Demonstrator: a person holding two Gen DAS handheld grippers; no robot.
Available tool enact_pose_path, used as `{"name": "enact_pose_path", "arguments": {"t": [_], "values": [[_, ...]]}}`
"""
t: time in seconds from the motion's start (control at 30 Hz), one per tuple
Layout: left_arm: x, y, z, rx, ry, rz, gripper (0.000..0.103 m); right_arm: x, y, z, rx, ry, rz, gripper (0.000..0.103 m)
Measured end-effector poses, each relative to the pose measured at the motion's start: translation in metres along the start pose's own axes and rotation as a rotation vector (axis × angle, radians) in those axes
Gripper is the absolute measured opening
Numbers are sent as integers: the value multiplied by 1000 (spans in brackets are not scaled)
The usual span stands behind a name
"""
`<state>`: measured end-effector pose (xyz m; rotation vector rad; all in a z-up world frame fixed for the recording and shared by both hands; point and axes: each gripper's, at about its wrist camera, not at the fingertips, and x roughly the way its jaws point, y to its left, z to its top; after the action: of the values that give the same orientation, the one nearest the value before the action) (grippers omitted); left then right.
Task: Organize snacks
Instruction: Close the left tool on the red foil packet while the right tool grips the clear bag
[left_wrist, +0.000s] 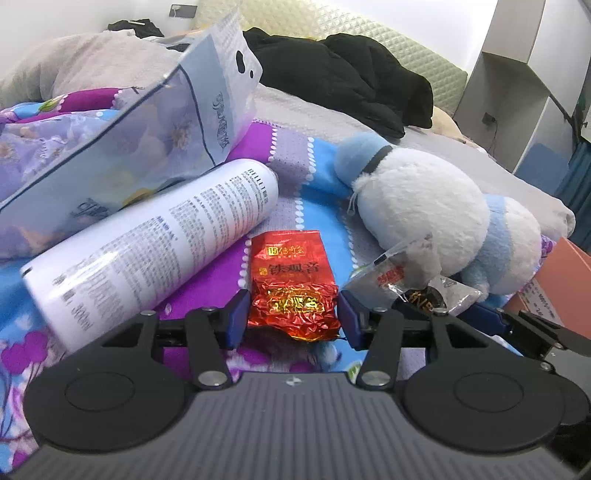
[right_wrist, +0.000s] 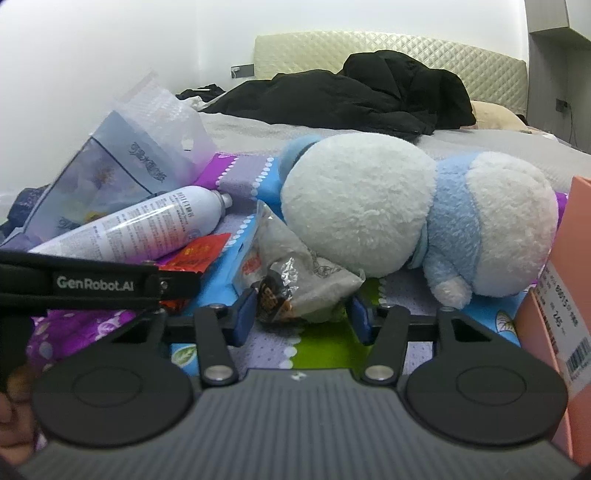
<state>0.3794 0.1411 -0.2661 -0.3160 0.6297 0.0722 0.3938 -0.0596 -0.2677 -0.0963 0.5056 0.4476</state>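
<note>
Bedding in a purple, blue and floral print (left_wrist: 325, 155) carries the clutter. On it the left gripper (left_wrist: 291, 314) stands with jaws wide around the near end of a red foil tea packet (left_wrist: 291, 280), neither pad pressing it. Beside it the right gripper (right_wrist: 301, 314) has jaws wide around a clear crinkled snack packet (right_wrist: 295, 273) that leans on a white and blue plush toy (right_wrist: 369, 206). Left of the tea packet a white spray can (left_wrist: 159, 243) lies tilted against a clear zip bag (left_wrist: 129, 140); an orange box (right_wrist: 569, 266) stands at the right edge.
</note>
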Motion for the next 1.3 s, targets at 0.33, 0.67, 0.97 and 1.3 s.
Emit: {"name": "enact_pose_path", "arguments": {"t": [0.33,0.67,0.97,1.3], "values": [[-62,-9,-23,1,29,1,57,-56,-1,-12,-11,58,-36,55],[-135,-27,-51,32,45,-20,57,-130,3,-36,53,97,-60,55],[-185,-40,-69,36,58,-27,57,-180,10,-47,71,123,-65,54],[-236,-58,-62,72,44,-41,57,-233,18,-41,74,121,-57,54]]}}
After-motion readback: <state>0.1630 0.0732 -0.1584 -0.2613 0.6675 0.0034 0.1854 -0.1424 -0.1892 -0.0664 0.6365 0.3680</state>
